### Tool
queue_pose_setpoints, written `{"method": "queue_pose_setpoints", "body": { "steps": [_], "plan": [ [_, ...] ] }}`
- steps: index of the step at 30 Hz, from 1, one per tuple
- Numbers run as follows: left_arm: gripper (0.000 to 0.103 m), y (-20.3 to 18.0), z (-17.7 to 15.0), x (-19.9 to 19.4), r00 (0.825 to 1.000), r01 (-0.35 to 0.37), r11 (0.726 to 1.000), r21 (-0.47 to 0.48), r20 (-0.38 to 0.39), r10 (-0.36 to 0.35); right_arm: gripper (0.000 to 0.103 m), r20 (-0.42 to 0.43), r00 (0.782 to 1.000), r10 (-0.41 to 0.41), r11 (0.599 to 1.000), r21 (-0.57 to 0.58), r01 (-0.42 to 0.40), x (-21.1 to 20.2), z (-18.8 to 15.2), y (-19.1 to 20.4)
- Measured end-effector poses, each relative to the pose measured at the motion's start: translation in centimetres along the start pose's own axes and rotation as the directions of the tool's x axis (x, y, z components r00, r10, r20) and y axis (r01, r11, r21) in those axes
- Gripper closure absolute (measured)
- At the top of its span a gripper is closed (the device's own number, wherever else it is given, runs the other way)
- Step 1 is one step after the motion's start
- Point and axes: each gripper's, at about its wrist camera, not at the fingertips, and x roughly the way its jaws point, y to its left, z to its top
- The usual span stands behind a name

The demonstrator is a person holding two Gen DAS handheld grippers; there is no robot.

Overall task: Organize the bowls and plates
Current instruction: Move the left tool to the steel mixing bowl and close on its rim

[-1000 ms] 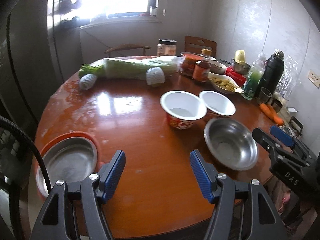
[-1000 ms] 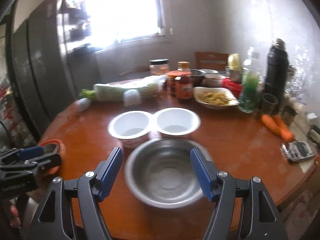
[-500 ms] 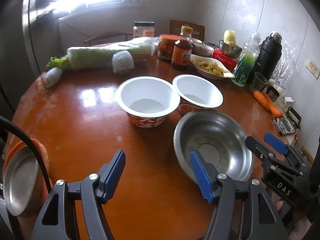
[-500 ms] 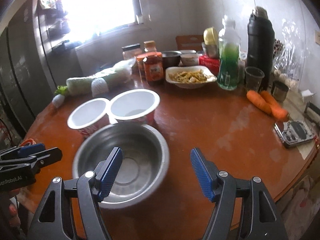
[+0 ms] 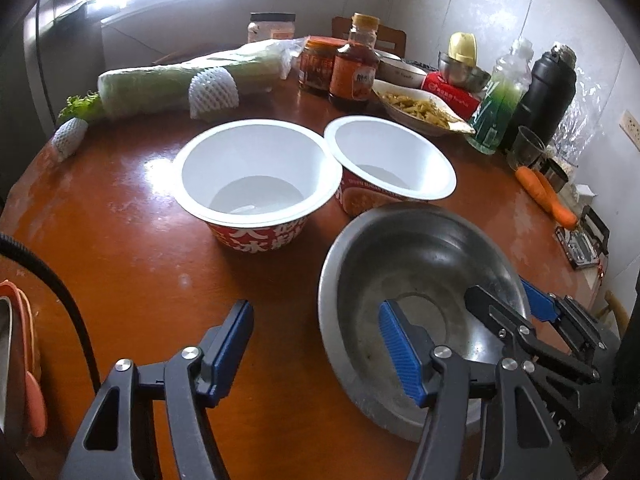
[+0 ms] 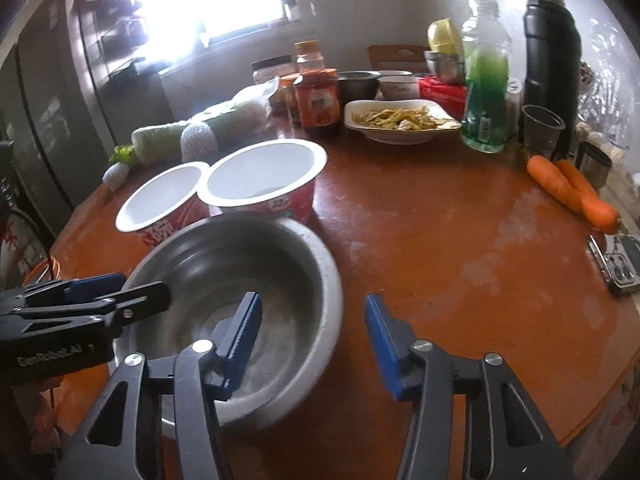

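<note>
A: Left wrist view? B: The left gripper, jaws just narrowing, straddles the steel bowl's near rim, pads apart from it; two paper bowls crowd behind.
A: Right wrist view? B: The right gripper, also closing, straddles the opposite rim, unclamped; carrots lie well apart.

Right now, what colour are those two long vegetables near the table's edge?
Orange: the two carrots, clearest in the right wrist view.

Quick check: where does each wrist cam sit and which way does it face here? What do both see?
Left wrist: on the left claw, angled down; steel bowl rim between its fingers, right claw at right.
Right wrist: on the right claw, straddling the opposite rim; left claw at left.
Shared: steel bowl, two noodle cups, carrots.
</note>
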Motion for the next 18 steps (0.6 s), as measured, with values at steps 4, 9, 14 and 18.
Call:
{"method": "queue_pose_setpoints", "body": {
  "steps": [4, 9, 14, 18],
  "plan": [
    [0.060, -0.4, -0.3, 0.4, 1.000, 0.028, 0.999, 0.021, -0.012, -0.027, 0.058, -0.010, 1.000, 0.003, 0.999, -0.039, -0.003, 0.2, -0.2, 1.1],
    [0.061, -0.4, -0.7, -0.2, 0.999, 0.044, 0.999, 0.026, 0.002, -0.044, 0.059, -0.024, 0.999, 0.039, 0.998, -0.053, -0.040, 0.2, -0.4, 2.3],
    [0.061, 1.0, -1.3, -1.3, 1.000, 0.027, 1.000, 0.004, 0.010, -0.027, 0.059, -0.035, 0.999, 0.039, 0.995, -0.094, -0.042, -0.1, -0.8, 4.4],
    [0.061, 2.5, -2.0, -2.5, 1.000, 0.009, 1.000, -0.008, 0.019, -0.009, 0.059, -0.039, 0.997, 0.061, 0.990, -0.126, -0.066, -0.6, -1.0, 6.2]
  ]
}}
